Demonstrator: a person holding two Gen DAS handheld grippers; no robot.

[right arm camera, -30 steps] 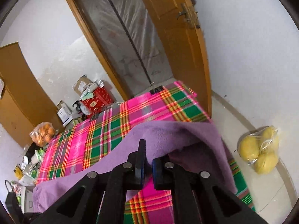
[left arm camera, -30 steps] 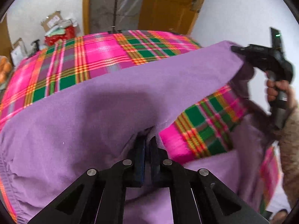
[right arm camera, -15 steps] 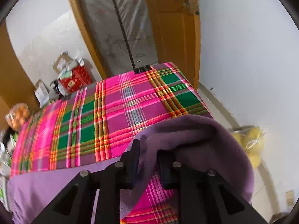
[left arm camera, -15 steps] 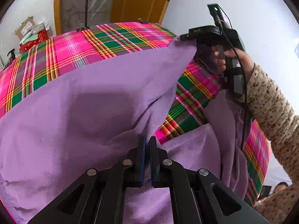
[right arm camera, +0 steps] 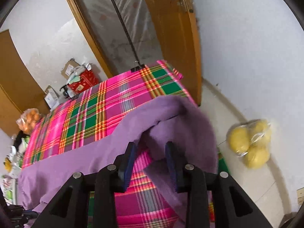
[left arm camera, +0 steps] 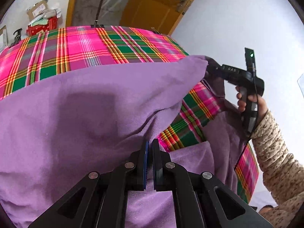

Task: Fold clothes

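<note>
Item: soft purple fleece garment, draped across table under pink-and-green plaid cloth; far edge folded forward, one end sagging off table side.

Step in hand, by judgement: first fold being laid down and let go.

Left gripper: jaws nearly together, pinching a ridge of purple fleece at near edge.

Right gripper: jaws have just been opening, now parted about halfway; folded corner of fleece between them, draped over the right-hand finger, pads not pressing it. Seen also in left wrist view, held by a hand in a speckled knit sleeve.

Next move, by judgement: slip right fingers clear of the drooping corner without dragging it, release left pinch, smooth the layer, take fresh hold for second fold.

Surroundings: orange wooden door; black binder clip on far table edge; bag of yellow fruit on floor; red box and cartons by wall; bag of oranges.

Obstructions: none on plaid cloth; hanging end of fleece may pull fold off the edge.
</note>
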